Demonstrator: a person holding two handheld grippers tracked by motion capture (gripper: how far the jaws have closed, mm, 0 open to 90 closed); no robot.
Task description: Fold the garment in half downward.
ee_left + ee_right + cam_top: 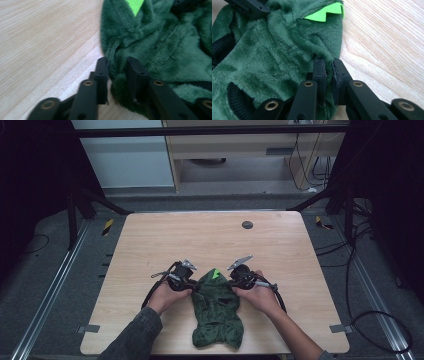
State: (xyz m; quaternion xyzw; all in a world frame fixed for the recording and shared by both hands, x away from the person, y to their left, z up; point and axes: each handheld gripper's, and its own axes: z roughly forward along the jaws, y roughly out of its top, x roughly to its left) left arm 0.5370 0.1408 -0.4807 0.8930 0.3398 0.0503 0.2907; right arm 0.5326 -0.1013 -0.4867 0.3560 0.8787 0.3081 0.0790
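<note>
2 grippers are pinching a green fleece garment on the desk.

The left gripper [117, 65] is holding a fold of the green fleece garment [216, 312] at its edge, and the right gripper [328, 65] is clamping the opposite edge in narrow jaws; the lime felt spike [325, 13] is lying beyond the jaws, on the wooden desk [150, 245].

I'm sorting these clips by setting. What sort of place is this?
Probably a lab or recording workspace, not a home: a bare wooden table stands inside a dark metal frame, loose cables lie across the grey carpet, and the only work item is a green plush garment.
</note>
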